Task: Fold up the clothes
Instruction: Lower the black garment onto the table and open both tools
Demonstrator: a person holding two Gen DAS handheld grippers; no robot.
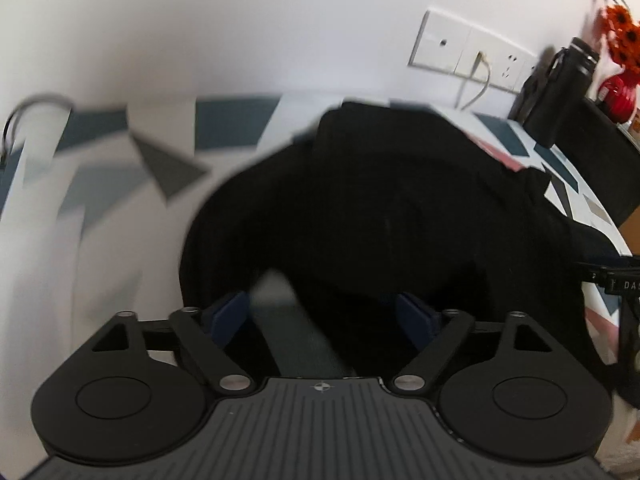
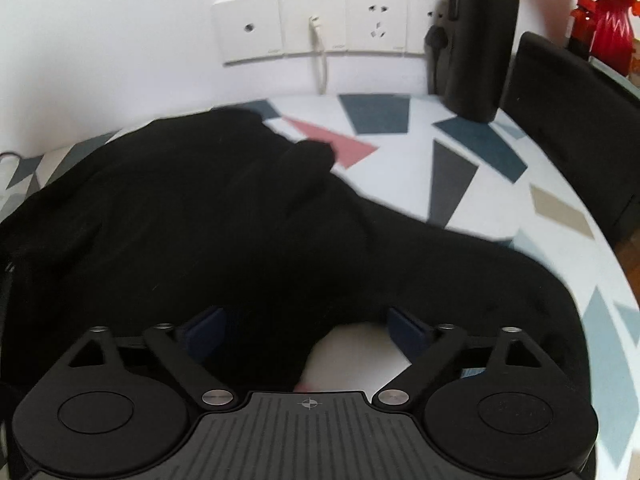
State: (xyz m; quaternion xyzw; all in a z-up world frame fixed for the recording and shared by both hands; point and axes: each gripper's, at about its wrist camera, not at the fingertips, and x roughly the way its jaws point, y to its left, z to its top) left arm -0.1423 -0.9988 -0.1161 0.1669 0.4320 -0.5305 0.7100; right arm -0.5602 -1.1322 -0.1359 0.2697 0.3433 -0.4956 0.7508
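Black, rumpled knit garment (image 1: 360, 208) fills the left wrist view's centre on the geometric-patterned worktop (image 1: 100, 200); left claw (image 1: 324, 312) spread wide at 6 o'clock. Right wrist view: garment (image 2: 200, 220) sprawls from 9 to 4 o'clock; right claw (image 2: 308, 328) released.

Left tool (image 1: 320, 312), blue pads wide apart, over a black garment (image 1: 384, 208) on patterned tablecloth (image 1: 100, 184).

- Black garment (image 1: 360, 208) is smearing with motion blur, folds unreadable.
- Tablecloth (image 1: 100, 184) pattern is blurring at left.
- Black bottle (image 2: 480, 40) is running off the top edge.
- Red vase (image 2: 612, 28) is being cut by the frame corner.
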